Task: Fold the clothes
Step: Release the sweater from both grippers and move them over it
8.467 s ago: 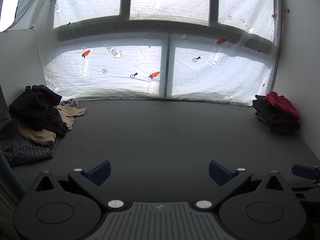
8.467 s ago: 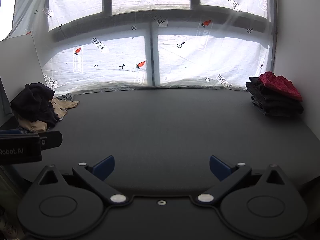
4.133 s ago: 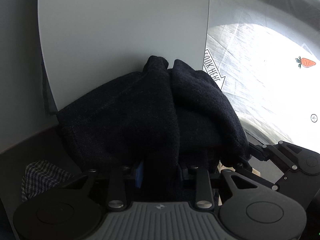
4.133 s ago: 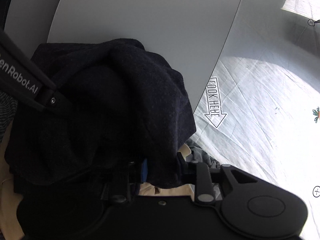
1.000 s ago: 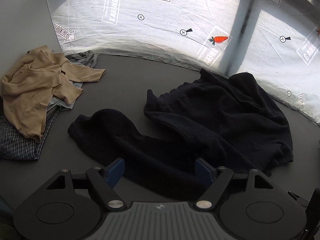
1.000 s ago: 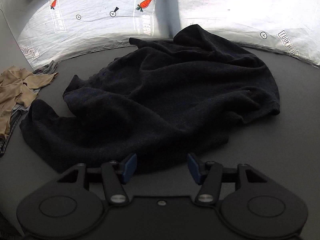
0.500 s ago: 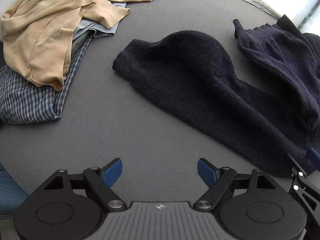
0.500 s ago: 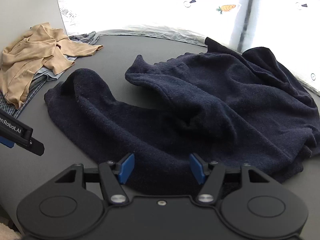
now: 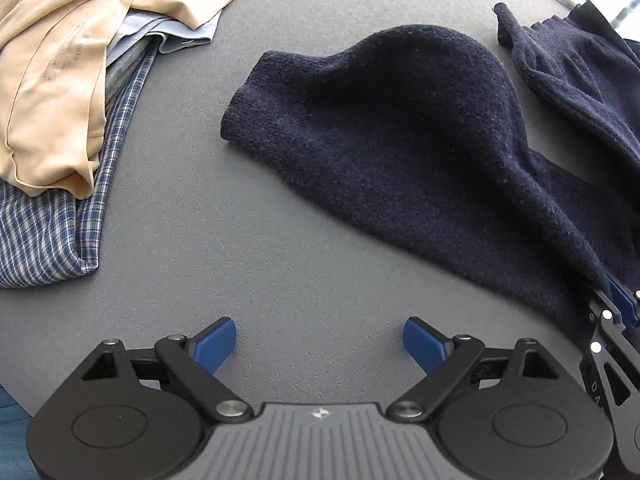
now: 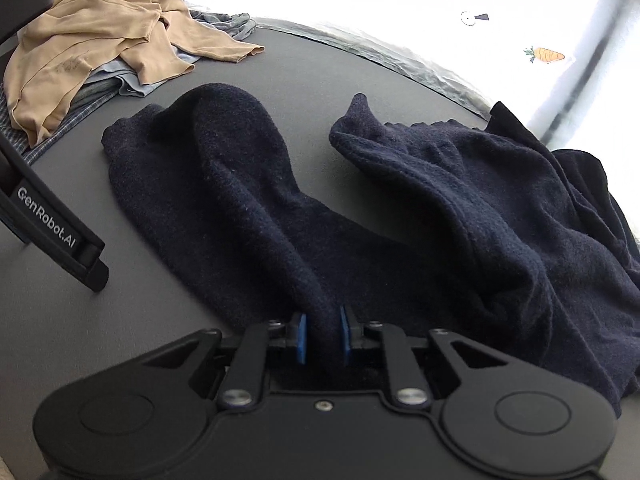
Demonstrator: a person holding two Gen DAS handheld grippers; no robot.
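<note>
A big gray table [image 9: 304, 256] holds everything. The dark blue sweater [image 10: 460, 216] lies in the middle of it, all rumpled, with one long sleeve [image 9: 380, 120] stretched out toward the pile of clothes [image 9: 60, 92] at the far left edge of the table. That pile has a tan shirt on top and a checked one under it.

The sweater looks thick, fuzzy and soft. I think it will flop and sag when lifted, and it may be a bit heavy, but it will not slip much. Good spots to hold are the sleeve end and the bottom edge.

The right gripper [image 10: 323, 334] is pinched tight on a fold of the sweater near the sleeve. The left gripper [image 9: 320, 340] hangs over bare table just beside the sleeve, its fingers [image 9: 214, 344] wide apart and holding nothing.
</note>
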